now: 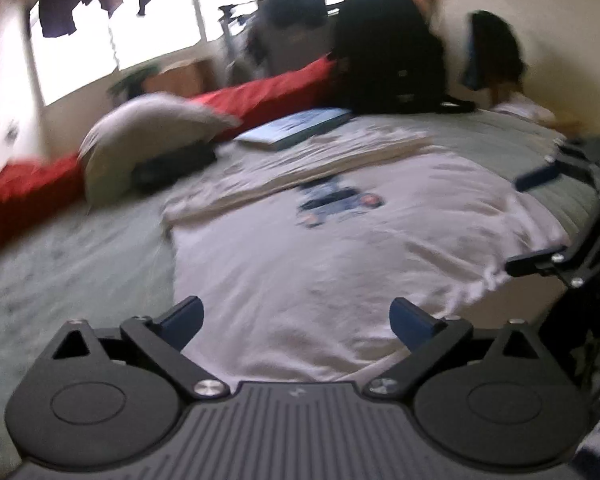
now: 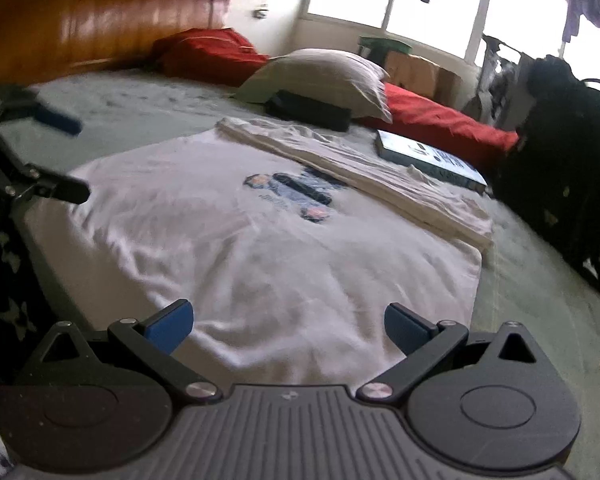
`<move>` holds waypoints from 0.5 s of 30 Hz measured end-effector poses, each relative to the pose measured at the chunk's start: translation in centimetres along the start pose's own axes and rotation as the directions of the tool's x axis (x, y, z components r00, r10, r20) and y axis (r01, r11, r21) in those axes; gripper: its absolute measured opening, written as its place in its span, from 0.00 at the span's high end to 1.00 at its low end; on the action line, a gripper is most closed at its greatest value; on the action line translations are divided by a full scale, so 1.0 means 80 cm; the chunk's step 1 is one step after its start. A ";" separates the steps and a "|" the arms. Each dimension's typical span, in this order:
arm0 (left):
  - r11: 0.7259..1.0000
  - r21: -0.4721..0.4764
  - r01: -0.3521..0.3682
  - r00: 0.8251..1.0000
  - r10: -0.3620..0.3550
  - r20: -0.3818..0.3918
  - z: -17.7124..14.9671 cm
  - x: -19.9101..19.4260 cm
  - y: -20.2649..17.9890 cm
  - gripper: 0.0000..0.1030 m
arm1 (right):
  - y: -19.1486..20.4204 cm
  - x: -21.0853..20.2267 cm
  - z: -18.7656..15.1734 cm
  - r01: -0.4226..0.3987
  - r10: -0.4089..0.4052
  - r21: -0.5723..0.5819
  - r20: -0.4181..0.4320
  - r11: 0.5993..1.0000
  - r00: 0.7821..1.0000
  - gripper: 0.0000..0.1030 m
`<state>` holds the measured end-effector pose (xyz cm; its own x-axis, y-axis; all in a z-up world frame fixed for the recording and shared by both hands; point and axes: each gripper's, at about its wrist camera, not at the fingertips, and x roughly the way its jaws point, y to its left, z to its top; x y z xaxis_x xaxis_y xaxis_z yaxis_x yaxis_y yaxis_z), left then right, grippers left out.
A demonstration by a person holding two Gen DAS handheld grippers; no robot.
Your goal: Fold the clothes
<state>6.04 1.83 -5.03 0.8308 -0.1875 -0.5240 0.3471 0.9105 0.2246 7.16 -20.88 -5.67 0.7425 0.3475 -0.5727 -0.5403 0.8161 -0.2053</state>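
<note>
Fingers spread wide and holding nothing, the left gripper [image 1: 296, 316] and right gripper [image 2: 290, 320] hang over the near edge of a white T-shirt [image 1: 340, 248] laid on a pale green bed cover [image 1: 72, 256]. The shirt lies print side up, its blue printed figure [image 2: 296, 192] showing in both views. Its far side appears doubled over into a long narrow band [image 2: 360, 176] running across the garment, which suggests one lengthwise fold is in; the near side lies flat and wrinkled in a single layer. By that reading, the near side and the crosswise folds remain. Beyond the shirt lie a book [image 2: 428, 158], a grey pillow [image 2: 320, 80], a red bolster [image 1: 260, 98] and a black backpack [image 1: 388, 48]. Motion blur softens both frames, so finer creases cannot be made out.
</note>
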 end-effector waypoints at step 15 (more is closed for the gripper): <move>0.960 0.276 0.050 0.997 -0.033 -0.066 -0.035 0.017 -0.071 0.04 | 0.093 0.019 -0.032 0.035 -0.044 -0.360 -0.019 0.932 0.999 0.00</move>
<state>3.99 -2.58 -9.33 0.7887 -0.1928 -0.5838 0.4947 0.7628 0.4164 3.24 -15.50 -10.07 0.7581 0.3022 -0.5779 -0.6205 0.6069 -0.4966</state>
